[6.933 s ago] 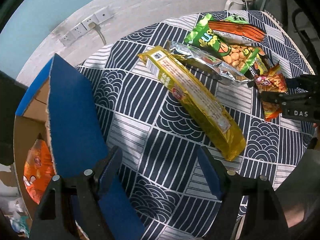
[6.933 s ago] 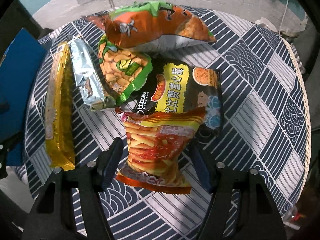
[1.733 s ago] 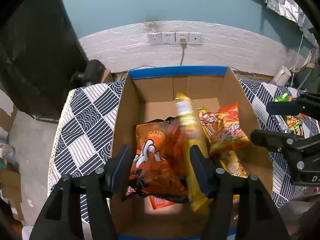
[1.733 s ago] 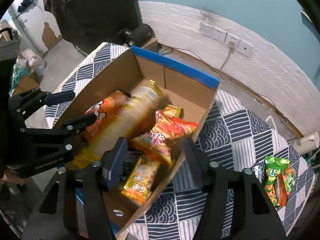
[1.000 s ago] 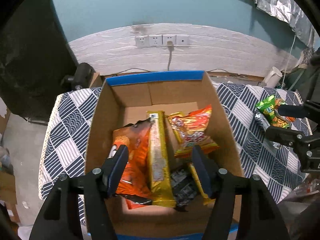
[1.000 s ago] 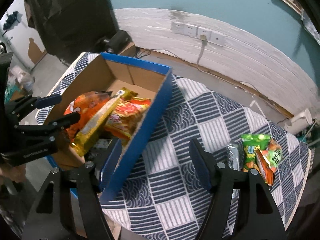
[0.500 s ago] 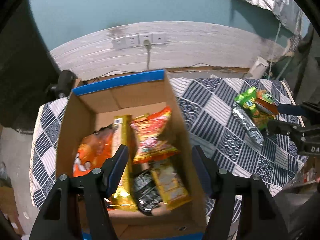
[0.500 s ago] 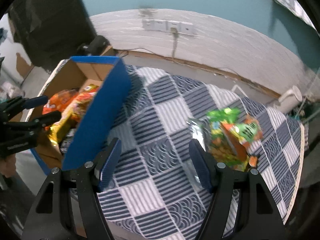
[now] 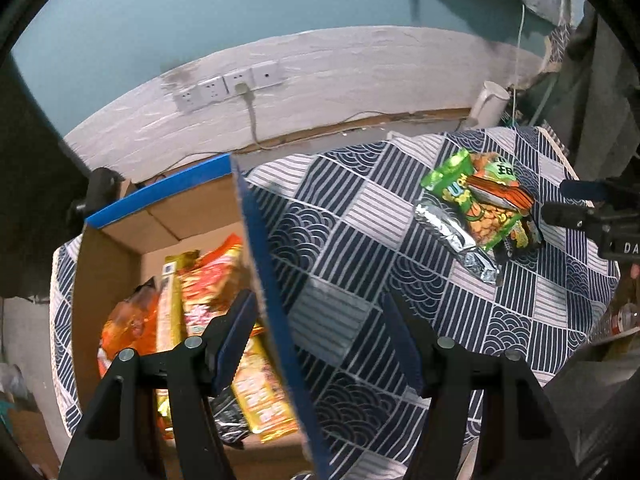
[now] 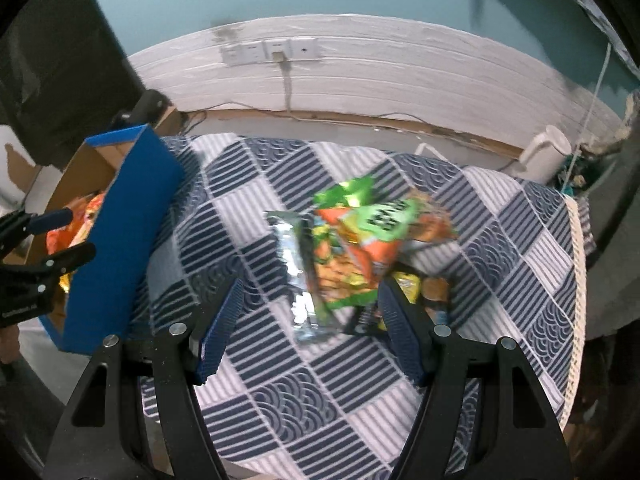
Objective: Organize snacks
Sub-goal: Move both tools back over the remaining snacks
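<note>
A cardboard box with blue outer walls (image 9: 276,320) (image 10: 120,240) stands at the table's left and holds several snack bags, among them a long gold packet (image 9: 170,304) and an orange-red bag (image 9: 208,284). My left gripper (image 9: 320,340) hangs open and empty above the box's right wall. On the cloth to the right lies a small pile: a silver packet (image 9: 456,232) (image 10: 294,264), a green peanut bag (image 9: 476,200) (image 10: 340,276) and an orange-green bag (image 10: 384,224). My right gripper (image 10: 308,320) is open and empty, hovering over the near side of that pile.
The table wears a navy-and-white patterned cloth (image 9: 360,240) (image 10: 280,400). Behind it runs a white wall strip with sockets (image 10: 272,50) and a plugged cable. A white jug (image 10: 546,152) stands past the far right corner. The table's right edge (image 10: 576,280) is close to the pile.
Both grippers have swung rightward away from over the box toward the snack pile. The long gold packet, earlier dropping into the box, now lies inside it. Both stay open.
</note>
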Available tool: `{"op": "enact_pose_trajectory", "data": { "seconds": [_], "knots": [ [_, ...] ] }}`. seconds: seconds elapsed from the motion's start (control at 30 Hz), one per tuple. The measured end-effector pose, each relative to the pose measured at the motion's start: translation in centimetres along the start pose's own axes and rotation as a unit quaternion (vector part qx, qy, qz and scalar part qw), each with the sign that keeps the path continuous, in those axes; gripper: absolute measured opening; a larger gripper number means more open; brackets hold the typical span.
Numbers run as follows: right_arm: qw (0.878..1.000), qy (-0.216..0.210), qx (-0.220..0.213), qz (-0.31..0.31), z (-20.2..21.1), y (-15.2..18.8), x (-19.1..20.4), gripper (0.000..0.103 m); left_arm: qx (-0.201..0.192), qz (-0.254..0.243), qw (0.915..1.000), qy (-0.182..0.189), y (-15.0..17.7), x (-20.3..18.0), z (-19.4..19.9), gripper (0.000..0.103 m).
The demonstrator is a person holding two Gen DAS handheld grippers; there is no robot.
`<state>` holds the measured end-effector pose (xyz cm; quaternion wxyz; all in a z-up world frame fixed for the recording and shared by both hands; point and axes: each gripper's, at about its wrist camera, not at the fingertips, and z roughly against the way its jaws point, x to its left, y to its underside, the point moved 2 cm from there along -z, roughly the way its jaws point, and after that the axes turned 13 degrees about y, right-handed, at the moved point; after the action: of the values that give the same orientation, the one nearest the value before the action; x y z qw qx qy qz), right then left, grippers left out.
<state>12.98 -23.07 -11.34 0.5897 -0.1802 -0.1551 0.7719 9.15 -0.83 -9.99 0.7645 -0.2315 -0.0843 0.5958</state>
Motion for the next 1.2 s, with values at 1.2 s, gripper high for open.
{"op": "enact_pose_trajectory", "data": {
  "seconds": [1.2],
  "knots": [
    [0.99, 0.082, 0.106, -0.043, -14.1, 0.9, -13.1, 0.07, 0.064, -0.009, 0.9979, 0.007, -4.3, -3.5, -12.6, 0.071]
  ]
}}
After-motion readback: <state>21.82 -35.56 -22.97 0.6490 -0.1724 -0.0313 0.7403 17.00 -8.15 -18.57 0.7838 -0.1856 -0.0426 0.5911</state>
